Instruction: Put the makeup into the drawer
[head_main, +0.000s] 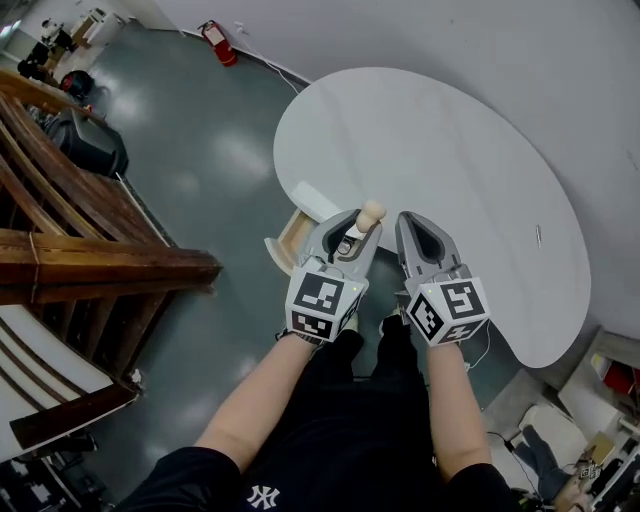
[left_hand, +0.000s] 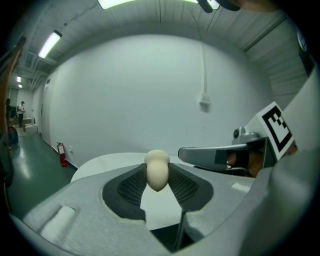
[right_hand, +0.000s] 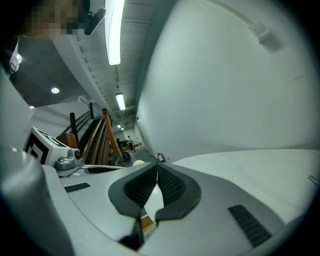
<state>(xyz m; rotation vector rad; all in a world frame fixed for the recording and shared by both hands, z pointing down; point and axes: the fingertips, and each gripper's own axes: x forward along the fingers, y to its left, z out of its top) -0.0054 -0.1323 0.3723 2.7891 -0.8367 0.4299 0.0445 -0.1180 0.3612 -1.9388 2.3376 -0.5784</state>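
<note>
Makeup sponge (head_main: 370, 213), pale and egg-shaped, is pinched between the jaws of the left gripper (head_main: 356, 234), held above and just beside the drawer (head_main: 288, 238), which stands open at the edge of the round white surface (head_main: 450, 150). The right gripper (head_main: 410, 225), further from the drawer, has its jaws together on nothing. This looks like the carrying step; next the sponge needs lowering into the drawer and releasing. The drawer's contents are mostly hidden
</note>
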